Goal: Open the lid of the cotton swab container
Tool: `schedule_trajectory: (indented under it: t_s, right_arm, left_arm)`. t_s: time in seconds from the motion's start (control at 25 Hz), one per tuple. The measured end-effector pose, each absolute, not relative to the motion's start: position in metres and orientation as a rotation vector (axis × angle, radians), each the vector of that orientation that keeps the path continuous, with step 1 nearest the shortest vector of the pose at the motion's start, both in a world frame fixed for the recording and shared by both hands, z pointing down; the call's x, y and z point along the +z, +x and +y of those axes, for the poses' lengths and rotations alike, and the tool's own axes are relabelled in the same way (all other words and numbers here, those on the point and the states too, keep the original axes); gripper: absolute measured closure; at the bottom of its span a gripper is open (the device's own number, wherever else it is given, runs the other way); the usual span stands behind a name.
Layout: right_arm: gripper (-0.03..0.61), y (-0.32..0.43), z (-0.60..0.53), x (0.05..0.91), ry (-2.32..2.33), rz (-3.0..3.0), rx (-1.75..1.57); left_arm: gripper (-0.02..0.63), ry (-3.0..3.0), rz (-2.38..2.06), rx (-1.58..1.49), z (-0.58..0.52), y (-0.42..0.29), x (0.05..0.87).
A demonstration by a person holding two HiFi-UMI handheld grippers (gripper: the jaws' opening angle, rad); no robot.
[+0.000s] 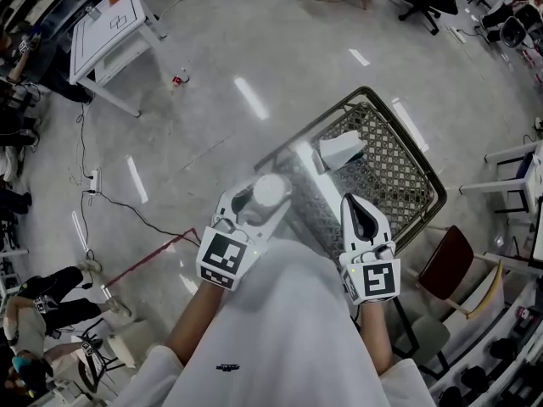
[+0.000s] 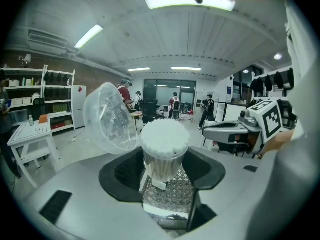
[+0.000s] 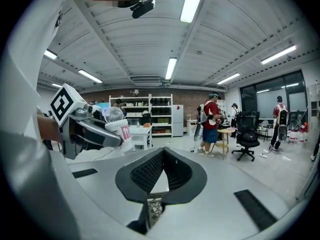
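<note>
Left gripper (image 2: 165, 176) grips cotton swab container (image 2: 164, 149) between jaws — lid (image 2: 107, 118) open

Head cam looks steeply down on left gripper (image 1: 261, 205) and right gripper (image 1: 357, 208). Each gripper cam peers roughly level along its own jaws, close up. All three share the cotton swab container (image 1: 271, 188).

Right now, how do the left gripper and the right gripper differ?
The left gripper has its jaws wide apart, clamped on the cotton swab container; the right gripper has its jaws closed together with nothing between them. The left gripper carries the container with its clear lid flipped open; the right gripper is apart from it, to one side. Both have black pads and a marker cube.
</note>
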State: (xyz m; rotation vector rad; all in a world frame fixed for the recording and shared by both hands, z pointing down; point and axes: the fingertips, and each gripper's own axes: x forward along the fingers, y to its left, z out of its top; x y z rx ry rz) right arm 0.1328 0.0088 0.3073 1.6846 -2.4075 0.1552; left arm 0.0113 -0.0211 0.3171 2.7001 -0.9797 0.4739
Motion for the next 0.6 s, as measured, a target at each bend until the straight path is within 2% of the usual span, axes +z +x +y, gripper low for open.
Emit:
schedule_trajectory:
  t_s: [0.6]
  right_arm:
    - [0.578,0.1301,0.0111,0.3034,1.695,-2.425,0.164]
  left_arm:
    - [0.377,2.709,-0.948,0.461,-0.0136,0.0162,0.316]
